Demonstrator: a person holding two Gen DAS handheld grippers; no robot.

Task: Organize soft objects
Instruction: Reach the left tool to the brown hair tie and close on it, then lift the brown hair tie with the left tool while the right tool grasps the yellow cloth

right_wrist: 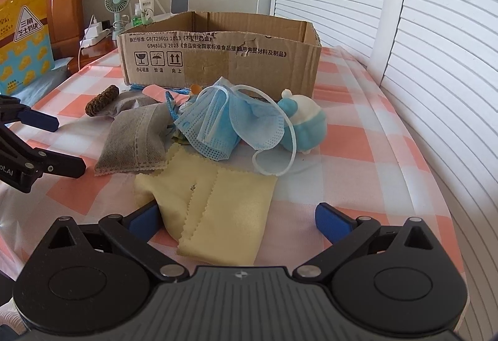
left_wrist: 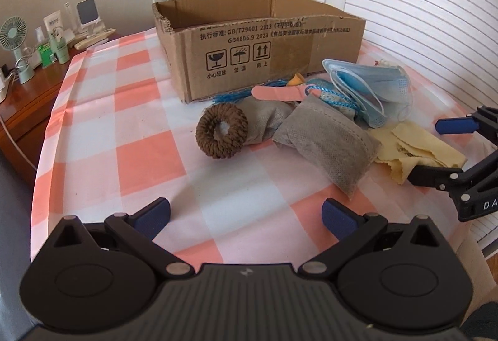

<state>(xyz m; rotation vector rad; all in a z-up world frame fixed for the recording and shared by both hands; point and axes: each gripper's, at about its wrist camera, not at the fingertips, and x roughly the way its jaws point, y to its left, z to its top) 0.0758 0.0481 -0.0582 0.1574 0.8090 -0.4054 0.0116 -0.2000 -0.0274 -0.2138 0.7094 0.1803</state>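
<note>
Behind the masks [right_wrist: 218,126], a plush toy [right_wrist: 303,123] shows (right view only); both grippers [left_wrist: 246,216] [right_wrist: 238,218] gape wide.

Both wrist views look low across the table toward the shared cardboard box [left_wrist: 258,42] [right_wrist: 218,57].

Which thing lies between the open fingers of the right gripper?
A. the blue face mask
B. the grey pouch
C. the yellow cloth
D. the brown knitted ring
C: in the right wrist view the yellow cloth lies flat on the checked tablecloth between the open fingers of the right gripper, its edge against the left finger; the other things lie farther off, near the cardboard box.
</note>
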